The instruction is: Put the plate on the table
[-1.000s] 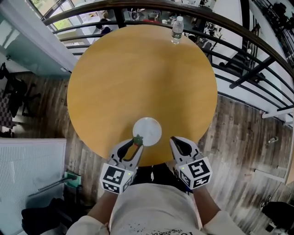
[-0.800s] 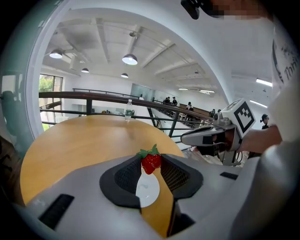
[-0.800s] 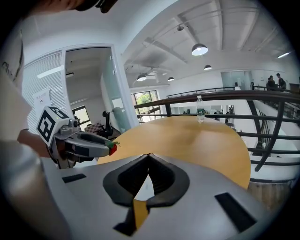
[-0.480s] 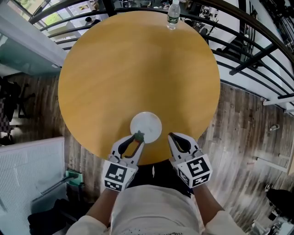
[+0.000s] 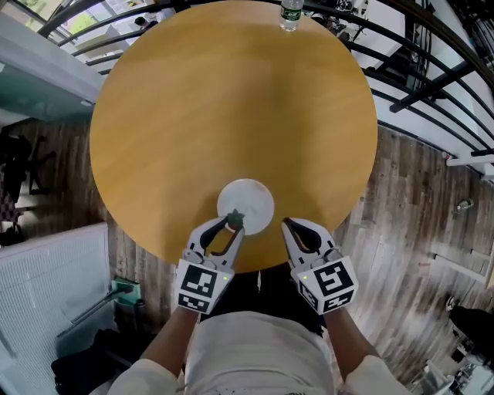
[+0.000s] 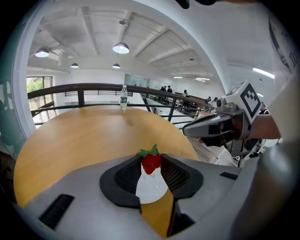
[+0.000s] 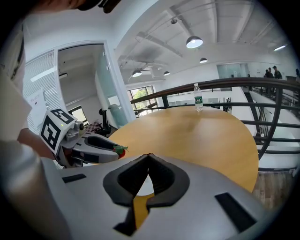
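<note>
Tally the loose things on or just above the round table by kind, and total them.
Plate: 1
Strawberry: 1
Water bottle: 1
Total: 3

the left gripper (image 5: 231,225) and the right gripper (image 5: 288,226) are held side by side in front of the body, both pointed forward and tilted downward. the left jaws are closed on a strawberry (image 6: 151,162); the right jaws are pressed together at their tips.

Left tongs (image 5: 234,225) and right tongs (image 5: 286,224) nearer the table (image 5: 231,116), strawberry (image 5: 235,221) now over the edge of the plate (image 5: 248,202)
</note>
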Tool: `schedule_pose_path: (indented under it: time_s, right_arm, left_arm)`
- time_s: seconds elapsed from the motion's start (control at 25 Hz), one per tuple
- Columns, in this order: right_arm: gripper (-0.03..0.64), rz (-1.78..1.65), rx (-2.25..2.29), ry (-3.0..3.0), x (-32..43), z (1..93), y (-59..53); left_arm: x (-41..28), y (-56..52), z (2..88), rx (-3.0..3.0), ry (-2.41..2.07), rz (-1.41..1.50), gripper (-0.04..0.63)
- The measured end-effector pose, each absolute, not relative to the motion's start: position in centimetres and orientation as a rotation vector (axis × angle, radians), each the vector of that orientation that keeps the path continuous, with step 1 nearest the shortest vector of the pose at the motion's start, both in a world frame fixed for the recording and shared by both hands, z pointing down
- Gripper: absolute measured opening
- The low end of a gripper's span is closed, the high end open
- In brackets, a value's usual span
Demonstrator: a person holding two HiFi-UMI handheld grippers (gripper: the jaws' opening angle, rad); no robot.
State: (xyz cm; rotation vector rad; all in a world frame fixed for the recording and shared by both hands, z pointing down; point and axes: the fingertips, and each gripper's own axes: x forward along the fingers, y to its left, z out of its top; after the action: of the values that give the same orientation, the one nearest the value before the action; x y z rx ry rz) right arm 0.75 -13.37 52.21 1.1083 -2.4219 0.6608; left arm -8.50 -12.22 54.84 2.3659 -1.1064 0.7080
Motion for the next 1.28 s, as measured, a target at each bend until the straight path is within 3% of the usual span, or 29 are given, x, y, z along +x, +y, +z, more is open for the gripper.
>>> schedule_pose_path:
  time_s: [1.28]
  right_arm:
    - [0.02, 0.779, 1.097, -2.379, 1.6, 55.9, -14.1]
  left_arm:
    - [-6.0, -15.1, 65.4, 2.293, -1.005, 1.064, 0.144]
